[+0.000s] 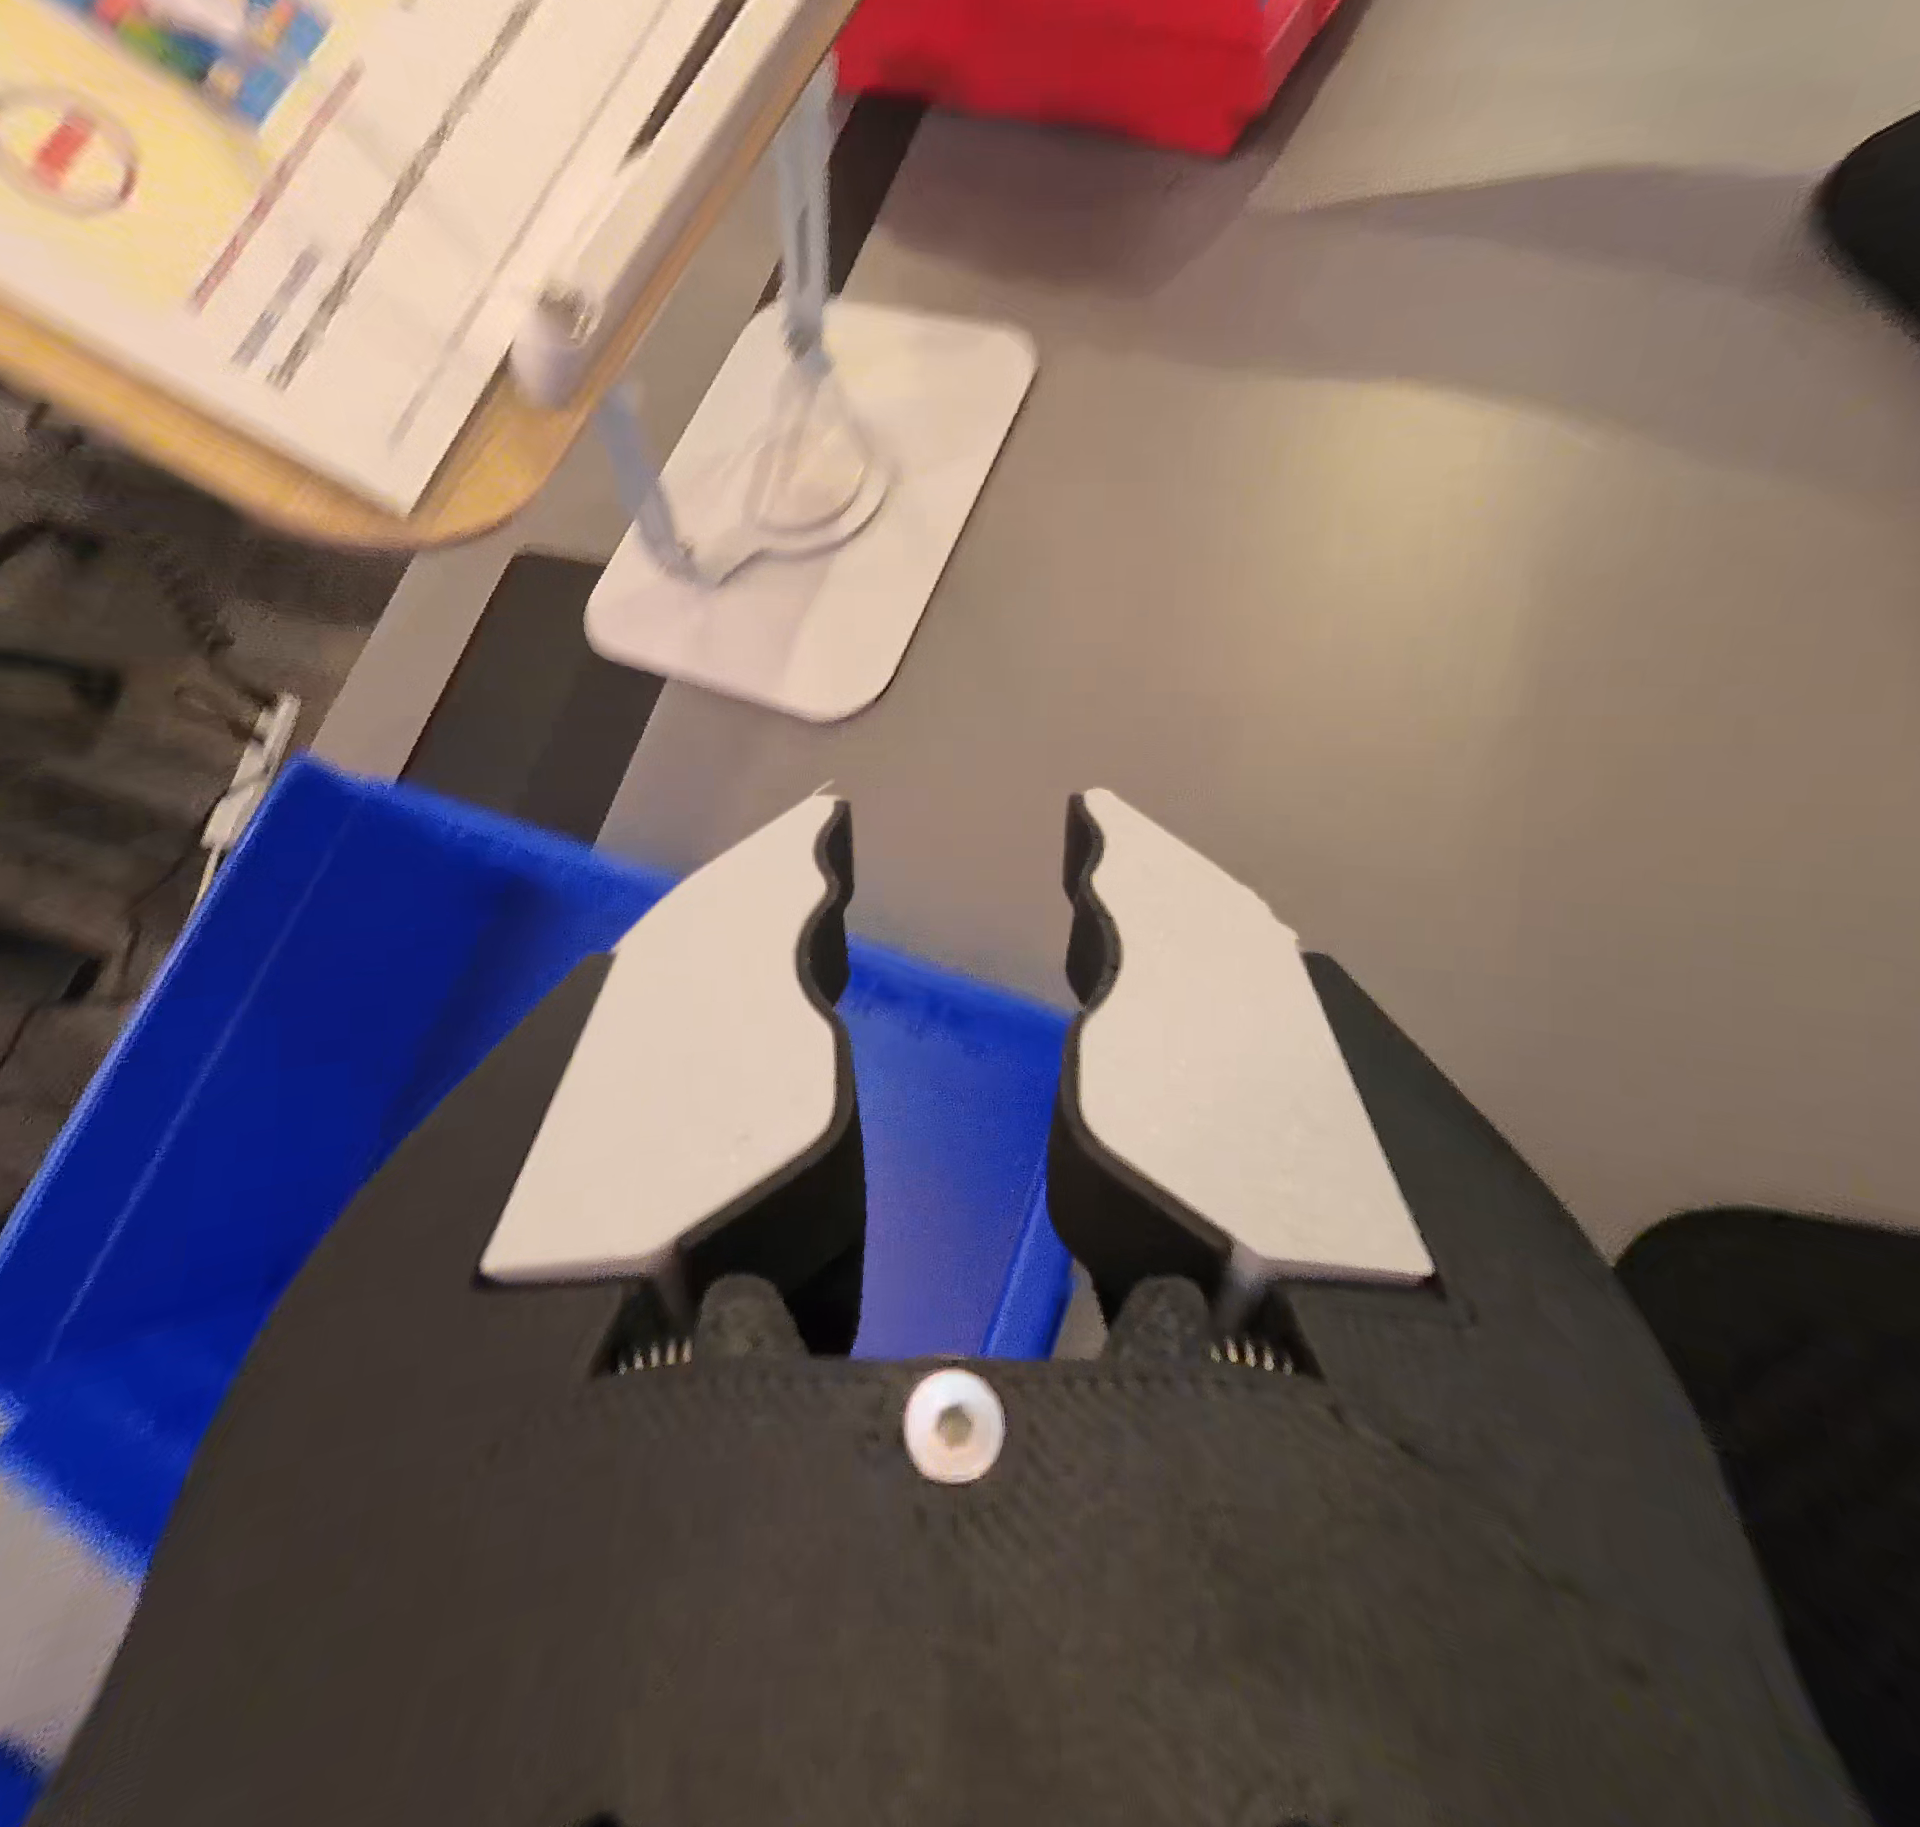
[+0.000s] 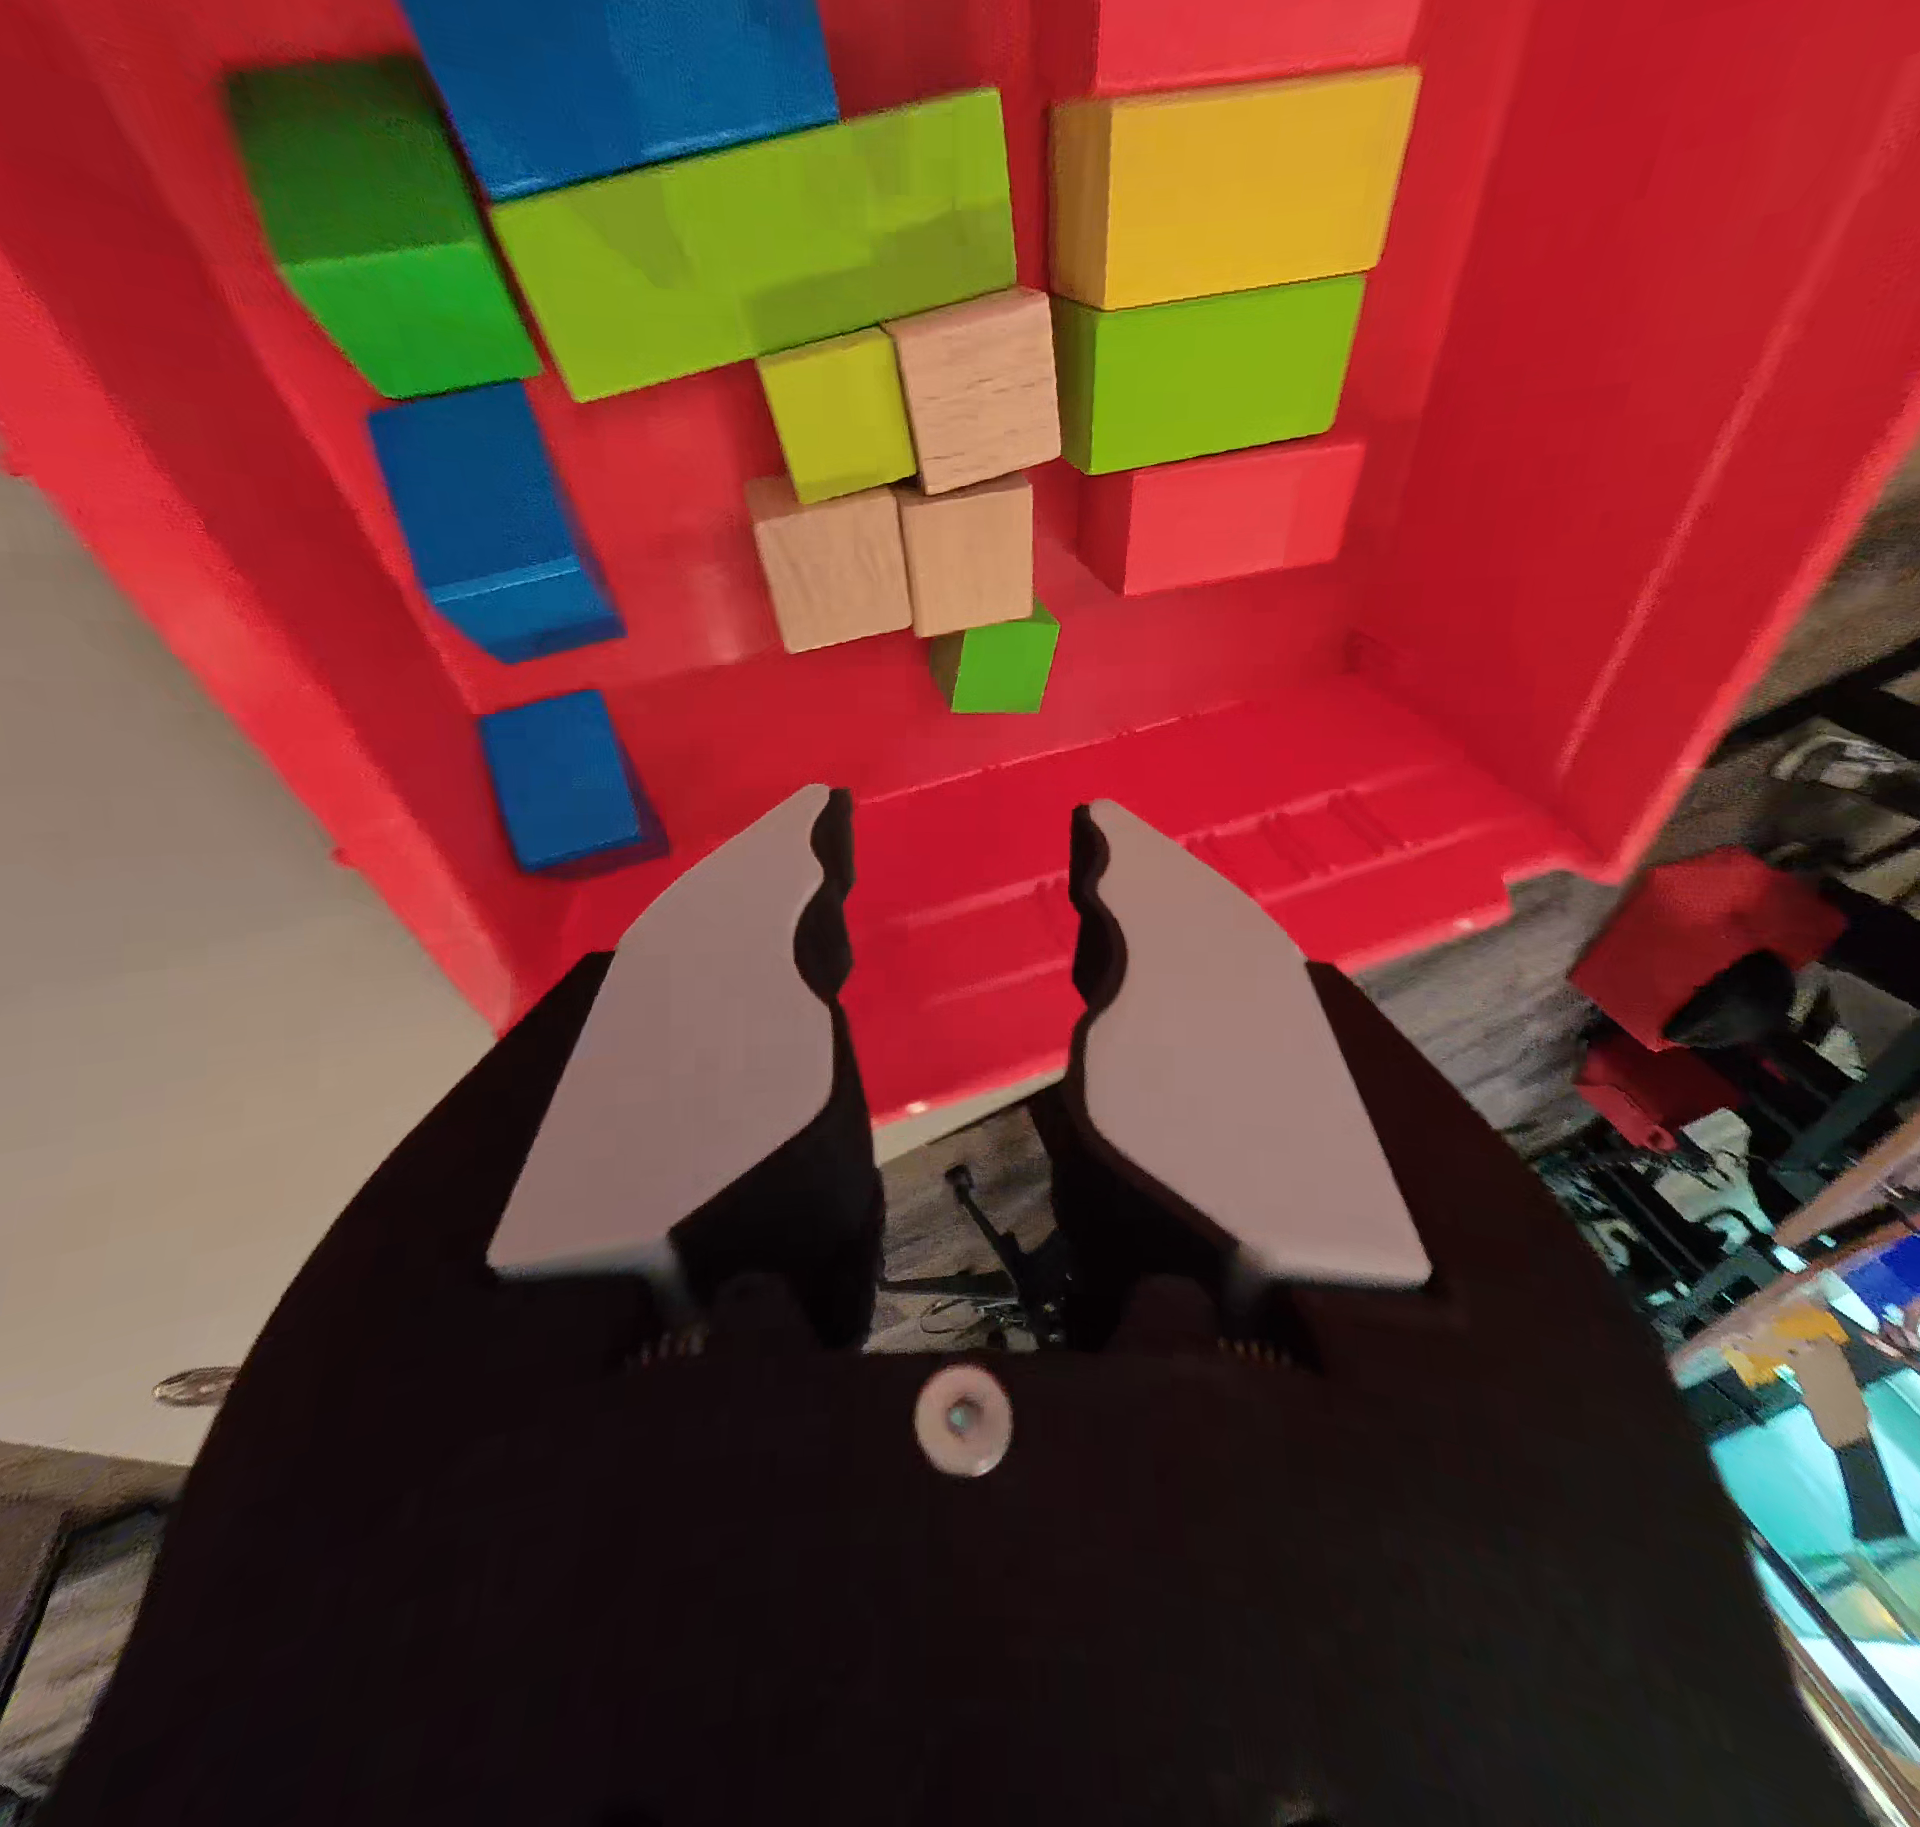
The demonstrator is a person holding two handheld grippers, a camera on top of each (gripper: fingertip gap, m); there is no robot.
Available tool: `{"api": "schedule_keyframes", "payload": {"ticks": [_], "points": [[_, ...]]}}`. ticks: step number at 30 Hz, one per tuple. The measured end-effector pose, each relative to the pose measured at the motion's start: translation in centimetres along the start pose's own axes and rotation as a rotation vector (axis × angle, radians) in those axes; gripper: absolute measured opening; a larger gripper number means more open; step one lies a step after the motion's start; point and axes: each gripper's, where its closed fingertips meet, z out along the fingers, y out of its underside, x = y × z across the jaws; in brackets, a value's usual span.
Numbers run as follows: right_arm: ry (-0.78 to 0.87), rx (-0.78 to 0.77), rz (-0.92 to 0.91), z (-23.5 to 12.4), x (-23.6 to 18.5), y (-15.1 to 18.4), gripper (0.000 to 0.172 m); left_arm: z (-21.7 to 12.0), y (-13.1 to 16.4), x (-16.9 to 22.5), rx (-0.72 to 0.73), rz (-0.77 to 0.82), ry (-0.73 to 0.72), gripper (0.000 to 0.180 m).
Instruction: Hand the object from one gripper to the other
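Observation:
My left gripper (image 1: 958, 821) is open and empty over the grey table (image 1: 1403, 634), above the far rim of a blue bin (image 1: 312, 998). My right gripper (image 2: 958, 821) is open and empty, above the near wall of a red bin (image 2: 1143, 842). The red bin holds several wooden blocks: blue ones (image 2: 613, 42), green ones (image 2: 769, 239), a yellow one (image 2: 1236, 182), plain wood cubes (image 2: 831, 562) and a small green cube (image 2: 1000, 663) nearest my fingertips. The red bin also shows far off in the left wrist view (image 1: 1091, 11).
A white stand base (image 1: 821, 520) with a slanted board of papers (image 1: 312, 146) above it stands left of centre on the table. Dark shapes lie at the right edge (image 1: 1870, 208). Floor clutter and cables show beyond the table in the right wrist view (image 2: 1714, 1102). There is about 60 centimetres between the tips of the two grippers.

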Motion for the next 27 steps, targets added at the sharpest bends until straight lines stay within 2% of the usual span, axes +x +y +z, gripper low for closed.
{"api": "schedule_keyframes", "payload": {"ticks": [4, 10, 16, 20, 22, 25, 27], "points": [[0.109, 0.011, -0.032, -3.7, -2.8, -0.5, 0.034, 0.2, 5.8, -2.5, -0.185, -0.033, -0.018, 0.048], [0.159, 0.006, -0.087, -7.9, -7.7, -1.6, 0.029, 3.0, 11.9, -4.9, -0.428, 0.085, -0.011, 0.055], [0.187, 0.038, -0.127, -10.8, -11.1, -4.2, 0.026, 7.2, 14.3, -6.9, -0.464, -0.006, 0.051, 0.059], [0.206, 0.046, -0.159, -11.8, -12.6, -6.0, 0.026, 9.4, 15.2, -7.1, -0.461, -0.148, 0.049, 0.056], [0.214, 0.051, -0.174, -12.1, -13.0, -6.8, 0.025, 9.9, 15.8, -7.3, -0.476, -0.171, 0.028, 0.036], [0.206, 0.118, -0.178, -13.0, -13.9, -9.3, 0.025, 9.9, 15.8, -7.6, -0.456, -0.195, 0.001, 0.031], [0.197, 0.242, -0.190, -14.3, -14.9, -12.7, 0.027, 8.7, 15.2, -7.8, -0.421, -0.198, -0.023, 0.031]]}}
